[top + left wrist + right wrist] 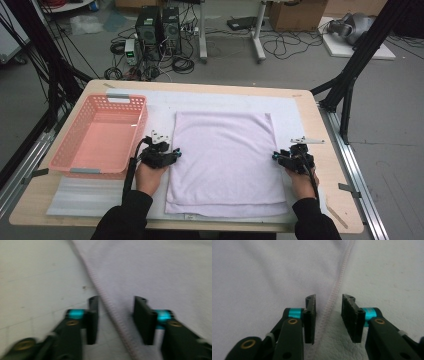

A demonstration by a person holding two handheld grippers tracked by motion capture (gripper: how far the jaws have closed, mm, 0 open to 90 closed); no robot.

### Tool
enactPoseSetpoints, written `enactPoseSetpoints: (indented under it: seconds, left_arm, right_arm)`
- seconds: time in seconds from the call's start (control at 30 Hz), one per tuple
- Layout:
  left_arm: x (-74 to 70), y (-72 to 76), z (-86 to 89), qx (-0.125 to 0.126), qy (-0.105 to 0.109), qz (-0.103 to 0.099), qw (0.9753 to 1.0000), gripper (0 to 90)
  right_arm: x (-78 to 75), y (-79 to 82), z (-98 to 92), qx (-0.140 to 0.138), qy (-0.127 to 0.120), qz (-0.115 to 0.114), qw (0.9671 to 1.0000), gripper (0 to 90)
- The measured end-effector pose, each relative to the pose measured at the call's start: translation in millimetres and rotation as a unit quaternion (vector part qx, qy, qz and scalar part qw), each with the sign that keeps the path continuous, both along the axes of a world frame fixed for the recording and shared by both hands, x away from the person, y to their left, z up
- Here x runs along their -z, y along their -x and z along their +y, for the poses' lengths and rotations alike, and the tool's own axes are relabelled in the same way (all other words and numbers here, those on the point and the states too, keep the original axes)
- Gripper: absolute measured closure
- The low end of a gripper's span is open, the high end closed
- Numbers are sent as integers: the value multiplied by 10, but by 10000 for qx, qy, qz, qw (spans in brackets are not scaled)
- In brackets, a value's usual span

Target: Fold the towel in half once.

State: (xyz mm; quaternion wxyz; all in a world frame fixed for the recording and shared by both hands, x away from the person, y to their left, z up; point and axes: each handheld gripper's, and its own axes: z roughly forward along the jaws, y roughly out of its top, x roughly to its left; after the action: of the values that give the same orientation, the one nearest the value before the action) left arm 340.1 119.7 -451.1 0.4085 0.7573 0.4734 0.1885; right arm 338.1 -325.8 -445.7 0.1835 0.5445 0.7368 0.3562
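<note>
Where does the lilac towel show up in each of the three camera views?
High view: the lilac towel lies flat at table centre, right of the pink basket.
Left gripper view: it covers the upper right, hem between the open tongs.
Right gripper view: it covers the left, hem between the open tongs.
Shared landmark: the towel's stitched hem.

Lilac towel [225, 160] between two grippers, pink basket [100, 135] at left.

No readable text, labels or numbers anywhere.
</note>
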Motion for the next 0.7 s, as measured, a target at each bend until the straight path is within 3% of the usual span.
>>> enactPoseSetpoints:
  seconds: [0.03,0.07,0.13,0.23,0.33,0.43,0.5,0.53,0.6,0.63,0.7]
  left_arm:
    - [-3,8,-19,54,-72,-23,10000,811]
    - [-8,9,-32,46,-141,-40,9999,832]
    - [-19,-34,-12,-64,-15,95,9999,849]
    - [-43,-114,20,-312,-56,162,9994,854]
    - [-54,-184,13,-484,-167,97,9986,856]
    - [-75,-243,31,-694,-296,12,9972,860]
    - [-69,-270,82,-815,-210,50,9964,861]
    - [-60,-276,107,-831,-107,151,9964,861]
    - [-61,-252,87,-811,-142,130,9965,861]
    - [-66,-234,71,-737,-189,127,9970,860]
    - [-67,-203,45,-561,-70,200,9982,846]
  right_arm:
    - [-2,-3,-4,-220,-204,79,9995,845]
    - [-5,3,19,-225,-105,51,9997,848]
    - [-22,10,65,-269,131,2,9996,861]
    - [-25,6,71,-259,163,-23,9995,869]
    - [-28,5,114,-220,224,-95,9995,870]
    - [-20,-15,139,-186,111,-148,9997,869]
    - [-17,-24,154,-175,83,-143,9997,870]
    - [-17,-28,165,-170,120,-179,9996,870]
    - [-19,-38,178,-157,223,-204,9994,870]
    - [-16,-49,169,-142,249,-205,9994,870]
    - [-10,-73,134,-19,337,-290,9990,870]
